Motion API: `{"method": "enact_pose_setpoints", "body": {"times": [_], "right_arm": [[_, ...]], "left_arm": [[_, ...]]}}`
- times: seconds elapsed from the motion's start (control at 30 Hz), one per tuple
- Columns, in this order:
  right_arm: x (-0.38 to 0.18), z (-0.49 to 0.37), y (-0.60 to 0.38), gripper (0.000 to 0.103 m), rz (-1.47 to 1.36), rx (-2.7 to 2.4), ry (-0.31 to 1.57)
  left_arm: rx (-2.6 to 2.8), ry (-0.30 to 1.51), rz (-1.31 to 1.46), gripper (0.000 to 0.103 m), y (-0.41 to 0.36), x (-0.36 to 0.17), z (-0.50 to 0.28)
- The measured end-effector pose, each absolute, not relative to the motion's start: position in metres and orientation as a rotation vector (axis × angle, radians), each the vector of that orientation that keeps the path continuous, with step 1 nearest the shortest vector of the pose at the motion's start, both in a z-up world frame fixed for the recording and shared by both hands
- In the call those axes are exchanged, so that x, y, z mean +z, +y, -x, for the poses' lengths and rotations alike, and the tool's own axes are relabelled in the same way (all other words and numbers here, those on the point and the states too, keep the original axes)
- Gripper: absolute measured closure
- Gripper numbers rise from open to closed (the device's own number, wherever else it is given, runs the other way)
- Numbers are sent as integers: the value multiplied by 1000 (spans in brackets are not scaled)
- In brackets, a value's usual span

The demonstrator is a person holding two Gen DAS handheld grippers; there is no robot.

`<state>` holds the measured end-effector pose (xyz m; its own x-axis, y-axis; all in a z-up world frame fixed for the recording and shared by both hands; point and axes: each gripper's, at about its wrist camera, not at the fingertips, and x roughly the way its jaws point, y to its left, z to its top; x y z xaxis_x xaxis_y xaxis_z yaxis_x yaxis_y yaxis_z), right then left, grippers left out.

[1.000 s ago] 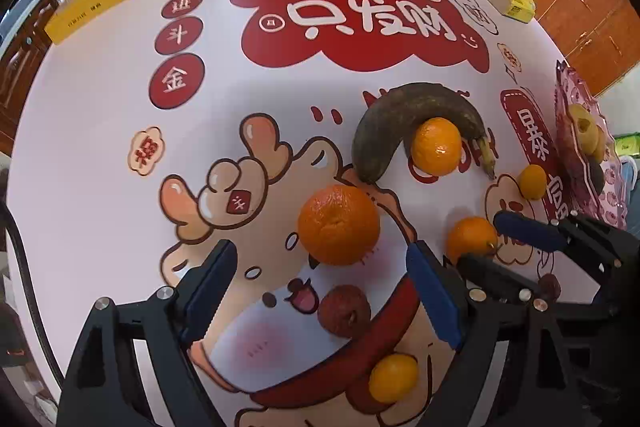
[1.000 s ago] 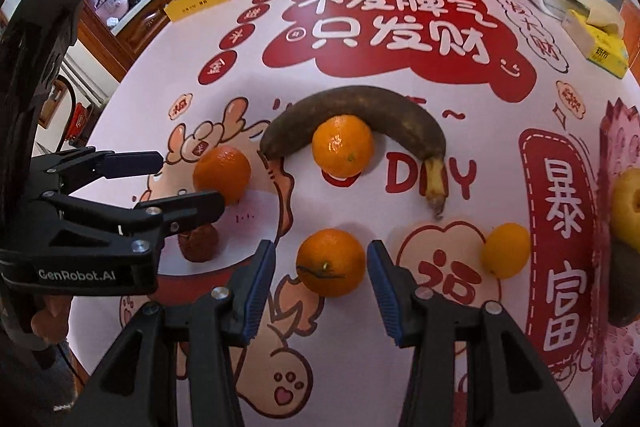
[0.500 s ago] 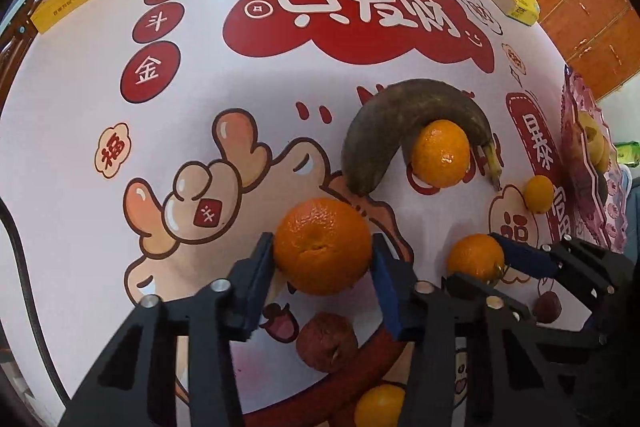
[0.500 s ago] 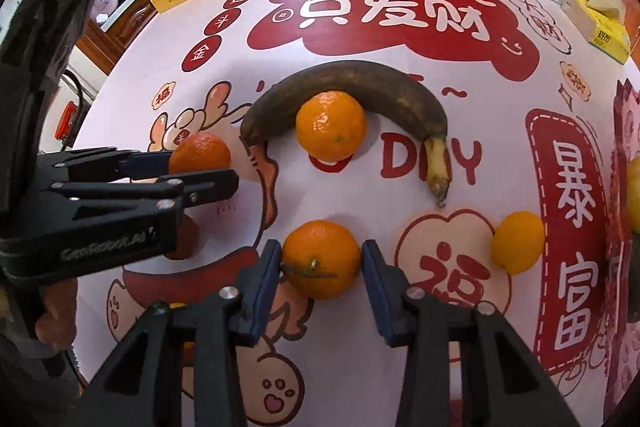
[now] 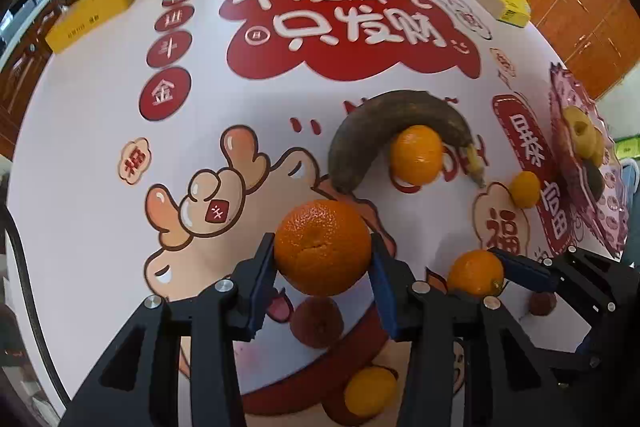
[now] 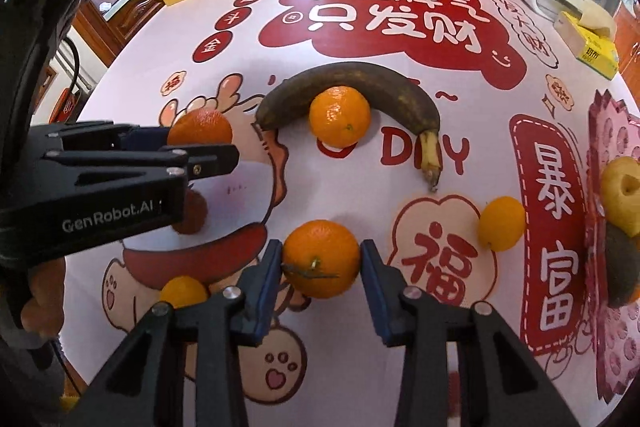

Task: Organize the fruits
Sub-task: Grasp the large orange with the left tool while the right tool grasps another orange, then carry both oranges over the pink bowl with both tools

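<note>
Both tools have closed in a heartbeat! A second ago the left tool (image 5: 322, 273) stood wide around the big orange (image 5: 322, 246) and the right tool (image 6: 321, 275) wide around the smaller orange (image 6: 321, 258); now each pair of blue pads is pressed against its fruit. The left tool holds the big orange, and it looks lifted clear of the bench (image 5: 100, 155), with the dark red fruit (image 5: 317, 321) showing below it. The right tool grips the smaller orange; whether that one has left the cloth cannot be told from here.

Still lying on the bench: the blackened banana (image 6: 352, 89) curled around a third orange (image 6: 340, 116), a small yellow citrus (image 6: 502, 223) near the red banner print, and another small one (image 6: 183, 291) just left of the right tool. At the far right edge sits the pink patterned tray (image 6: 616, 339), already carrying a yellow apple (image 6: 622, 193) and a dark fruit (image 6: 622, 267).

So that is two grasps made at once. The likely next move is a carry rightward to that tray, and the round fruit could slip if the squeeze is light.
</note>
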<state>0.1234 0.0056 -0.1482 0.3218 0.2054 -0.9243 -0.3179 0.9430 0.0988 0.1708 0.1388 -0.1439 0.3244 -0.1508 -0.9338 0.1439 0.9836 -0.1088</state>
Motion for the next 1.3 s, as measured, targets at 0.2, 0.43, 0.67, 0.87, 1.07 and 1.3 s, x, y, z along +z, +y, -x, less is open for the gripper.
{"method": "enact_pose_setpoints", "body": {"times": [0.2,0.43,0.67,0.87,1.07,1.3], "right_arm": [[-128,-107,1,64,112,337,1156],[-95,-86,-12,64,104,311,1088],[-56,-61,-42,64,107,257,996],[-26,-40,-94,64,87,191,913],[-6,-36,-163,64,31,164,844],[-8,-55,-248,64,28,177,853]], "left_arm": [[-200,1175,-15,60,129,-113,-149],[-226,1120,-20,60,113,-76,-119],[-294,1045,-33,60,76,-43,-91],[-341,989,-56,60,24,-20,-79],[-322,960,-70,60,-40,-6,-77],[-279,989,-40,59,-120,-16,-88]]}}
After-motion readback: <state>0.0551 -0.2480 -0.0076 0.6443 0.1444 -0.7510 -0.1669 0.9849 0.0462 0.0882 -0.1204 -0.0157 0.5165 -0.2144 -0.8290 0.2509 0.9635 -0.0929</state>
